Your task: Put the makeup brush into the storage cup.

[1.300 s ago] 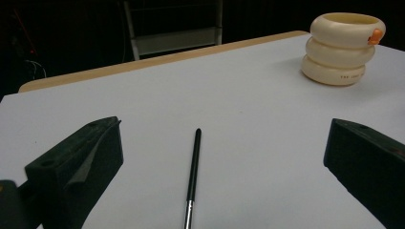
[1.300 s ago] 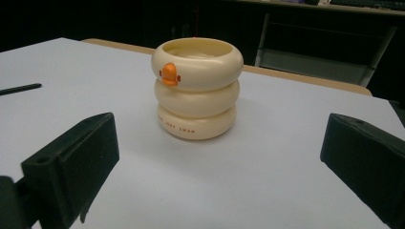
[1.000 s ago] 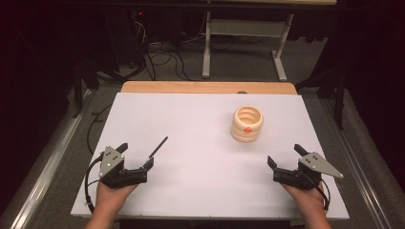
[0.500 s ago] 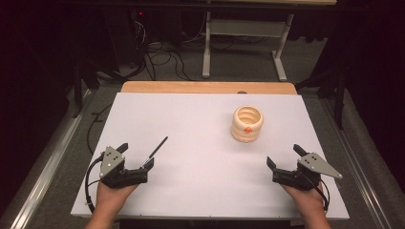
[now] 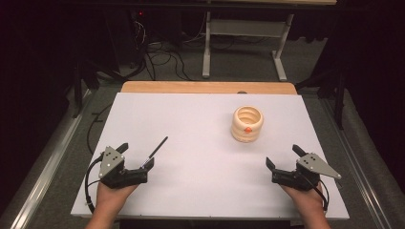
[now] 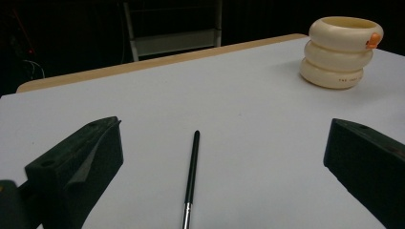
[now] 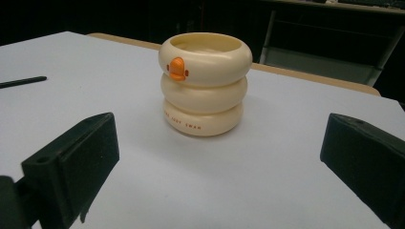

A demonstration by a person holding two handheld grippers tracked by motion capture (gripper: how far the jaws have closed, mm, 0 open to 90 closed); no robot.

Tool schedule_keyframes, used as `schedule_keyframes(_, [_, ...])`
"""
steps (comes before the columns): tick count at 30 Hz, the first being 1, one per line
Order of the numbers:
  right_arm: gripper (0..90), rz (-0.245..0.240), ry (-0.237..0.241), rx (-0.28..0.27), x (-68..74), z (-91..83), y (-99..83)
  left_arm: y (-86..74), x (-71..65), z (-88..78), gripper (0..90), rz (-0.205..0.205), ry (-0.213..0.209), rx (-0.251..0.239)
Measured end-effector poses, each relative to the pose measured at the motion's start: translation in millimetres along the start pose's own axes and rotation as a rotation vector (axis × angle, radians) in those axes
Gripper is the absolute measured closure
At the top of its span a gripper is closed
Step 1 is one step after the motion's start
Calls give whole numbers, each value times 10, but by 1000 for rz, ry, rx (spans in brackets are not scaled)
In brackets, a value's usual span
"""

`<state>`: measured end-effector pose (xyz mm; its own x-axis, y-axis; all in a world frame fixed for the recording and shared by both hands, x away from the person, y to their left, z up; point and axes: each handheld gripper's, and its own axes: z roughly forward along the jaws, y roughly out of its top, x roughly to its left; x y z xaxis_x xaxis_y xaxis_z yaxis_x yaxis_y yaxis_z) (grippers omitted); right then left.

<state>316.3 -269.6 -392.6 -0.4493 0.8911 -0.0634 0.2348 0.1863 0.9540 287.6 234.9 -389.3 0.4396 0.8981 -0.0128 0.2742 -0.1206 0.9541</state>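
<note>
A cream holder (image 5: pixel 247 123) made of three stacked rings, with a small orange beak on its top ring, stands upright right of centre on the white table top (image 5: pixel 191 114). A thin black pen (image 5: pixel 156 150) lies flat at the front left. My left gripper (image 5: pixel 137 153) is open at the pen's near end, and the pen (image 6: pixel 192 171) lies between its jaws, untouched. My right gripper (image 5: pixel 282 155) is open at the front right and holds nothing. The holder (image 7: pixel 205 81) stands a short way ahead of it, and the pen's tip (image 7: pixel 21 82) shows at far left.
A wooden strip (image 5: pixel 205 87) runs along the table's far edge. Beyond it are a metal stand (image 5: pixel 243 33) and loose cables (image 5: pixel 162 57) on the dark floor. The person's hands come in over the front edge.
</note>
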Motion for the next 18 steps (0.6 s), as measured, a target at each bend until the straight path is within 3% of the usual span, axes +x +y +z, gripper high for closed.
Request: schedule_keyframes(18, [9,-12,-5,12,6,13,-9,-4,127,-13,4,-20,30,17])
